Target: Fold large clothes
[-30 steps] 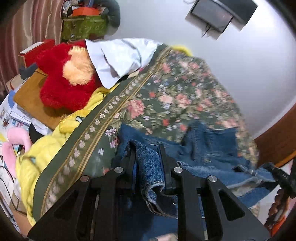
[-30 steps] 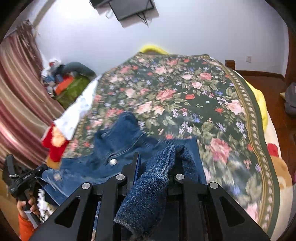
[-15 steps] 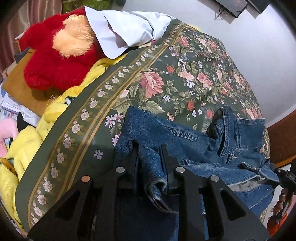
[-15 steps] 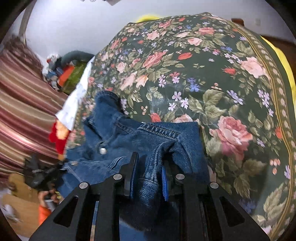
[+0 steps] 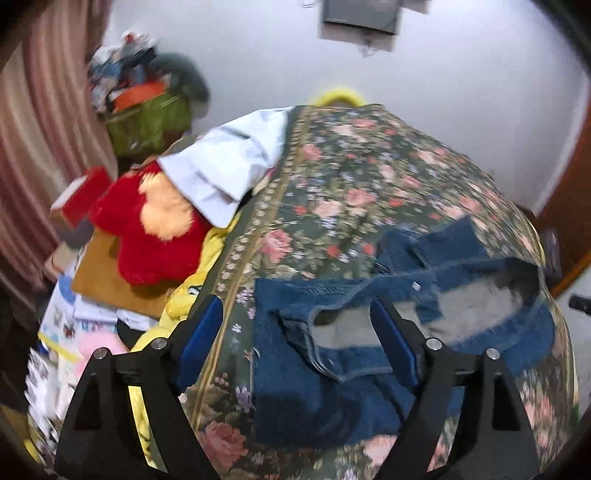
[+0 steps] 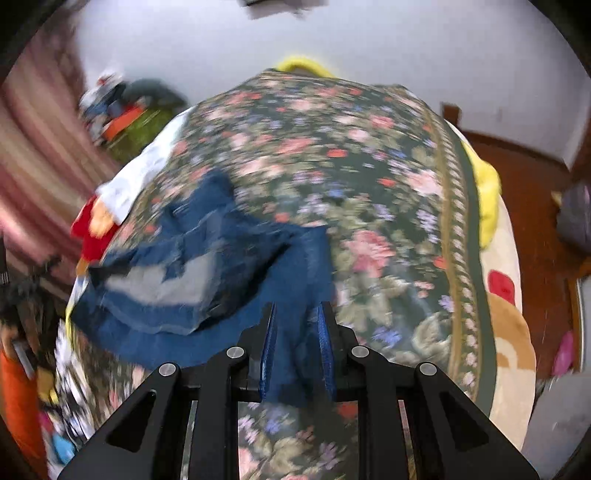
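Left hand-held gripper (image 5: 295, 325): jaws spread wide and just opened; nothing pinched. The blue pads stand above the cloth, one over the floral cover, one over the denim.
Right hand-held gripper (image 6: 295, 328): jaws nearly closed, clamped on a fold of the denim that hangs down between the blue pads.
Denim jacket (image 5: 332, 369): lies on the bed near its foot, spread roughly flat on the floral cover. Its pale grey lining shows through the open collar and front, and a metal button sits by the front edge. In the right wrist view the jacket (image 6: 207, 266) runs from the clamped corner away to the left, blurred.
Floral bedspread (image 5: 369, 184): dark green with pink roses and a pale flowered border, covering the bed under the jacket.
Yellow blanket (image 5: 192, 291): peeks out along the bed's left edge, beneath the bedspread.
Red plush toy (image 5: 147, 229): beside the bed on the left, resting on a brown board.
White cloth (image 5: 229, 170): draped over the far left edge of the bed, touching the plush toy.
Green bag (image 5: 147, 122): farther back by the striped curtain, piled with clutter.
Wall screen (image 5: 360, 14): mounted on the white wall beyond the bed.
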